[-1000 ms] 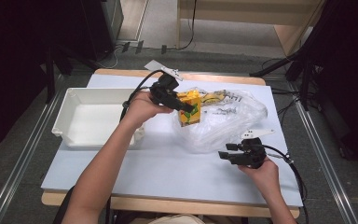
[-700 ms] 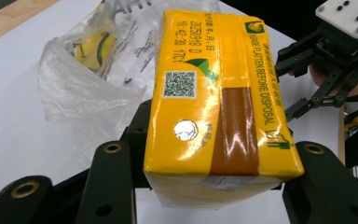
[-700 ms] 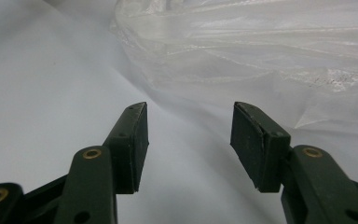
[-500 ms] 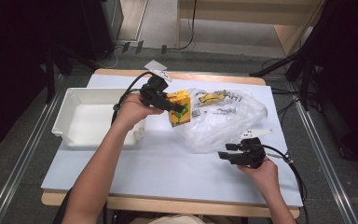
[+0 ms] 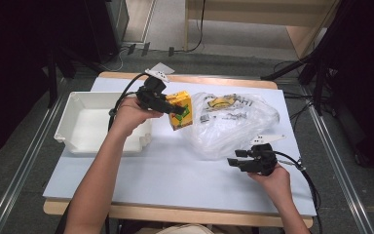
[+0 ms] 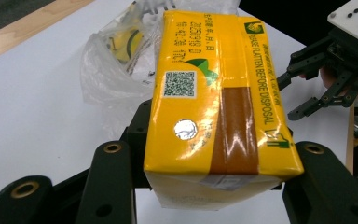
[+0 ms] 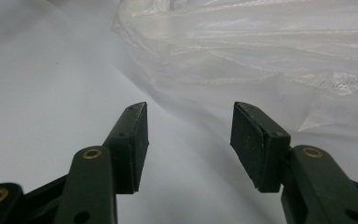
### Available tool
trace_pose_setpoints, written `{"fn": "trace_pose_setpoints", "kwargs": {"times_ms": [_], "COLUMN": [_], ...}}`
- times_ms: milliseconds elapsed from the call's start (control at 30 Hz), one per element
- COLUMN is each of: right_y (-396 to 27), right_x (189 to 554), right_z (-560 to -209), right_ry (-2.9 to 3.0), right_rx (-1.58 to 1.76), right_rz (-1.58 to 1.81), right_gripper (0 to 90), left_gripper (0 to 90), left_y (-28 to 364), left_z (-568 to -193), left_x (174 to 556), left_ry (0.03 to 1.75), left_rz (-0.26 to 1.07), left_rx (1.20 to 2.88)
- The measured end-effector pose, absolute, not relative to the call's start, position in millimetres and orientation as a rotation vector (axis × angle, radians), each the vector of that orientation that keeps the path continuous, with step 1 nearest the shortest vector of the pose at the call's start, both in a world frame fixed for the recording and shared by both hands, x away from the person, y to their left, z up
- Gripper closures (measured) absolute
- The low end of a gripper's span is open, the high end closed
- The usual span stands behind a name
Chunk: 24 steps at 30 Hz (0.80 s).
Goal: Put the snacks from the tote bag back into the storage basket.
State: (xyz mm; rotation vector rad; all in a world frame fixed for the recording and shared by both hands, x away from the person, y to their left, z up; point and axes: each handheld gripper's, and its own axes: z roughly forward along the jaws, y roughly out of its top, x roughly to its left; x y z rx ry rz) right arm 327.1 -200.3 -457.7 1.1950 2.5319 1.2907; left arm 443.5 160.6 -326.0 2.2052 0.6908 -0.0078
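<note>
Left tool: one black two-jaw left tool [image 5: 175, 109], clamped on the carton, a jaw pressed against each long side; in the left gripper view the carton sits between both jaws [image 6: 223, 186].
Carton: one yellow rectangular drink carton [image 5: 180, 111] with green markings and a brown stripe, printed "please flatten before disposal" [image 6: 214, 98]; held clear of the bench at the tip of the left tool, pointing away from the hand that grips the tool.
Right tool: one black two-jaw right tool [image 5: 237, 161], jaws apart with nothing between them [image 7: 189, 135]; low over the bench, its tips aimed toward the near edge of the bag.
Bag: one crumpled clear plastic bag [image 5: 233, 124] with black print and a yellow patch inside; just beyond the carton as the left tool sees it [image 6: 116, 70], and just ahead of the right tool's open jaws [image 7: 261, 56].
Tray: one white rectangular plastic tray [image 5: 78, 122], behind and beside the left tool, under the wrist of the left hand.
Bench: one white-topped bench [image 5: 165, 180] with a wooden edge; it lies beneath both tools.
Tools to each other: well apart; from the left tool, the right tool shows beyond the carton to one side [image 6: 326, 88].
Count: two tools, one carton, one bag, one tray.
</note>
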Motion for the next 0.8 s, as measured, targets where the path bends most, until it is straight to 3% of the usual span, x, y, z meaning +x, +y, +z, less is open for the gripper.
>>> {"fn": "trace_pose_setpoints", "kwargs": {"times_ms": [800], "right_y": [-199], "right_x": [326], "right_z": [-459], "right_ry": [2.542], "right_rx": [1.162], "right_rz": [1.285], "right_gripper": [47.2], "left_gripper": [52.6], "left_y": [199], "left_z": [-318], "left_x": [442], "left_ry": [0.774], "left_rz": [0.034], "left_rx": [2.155]}}
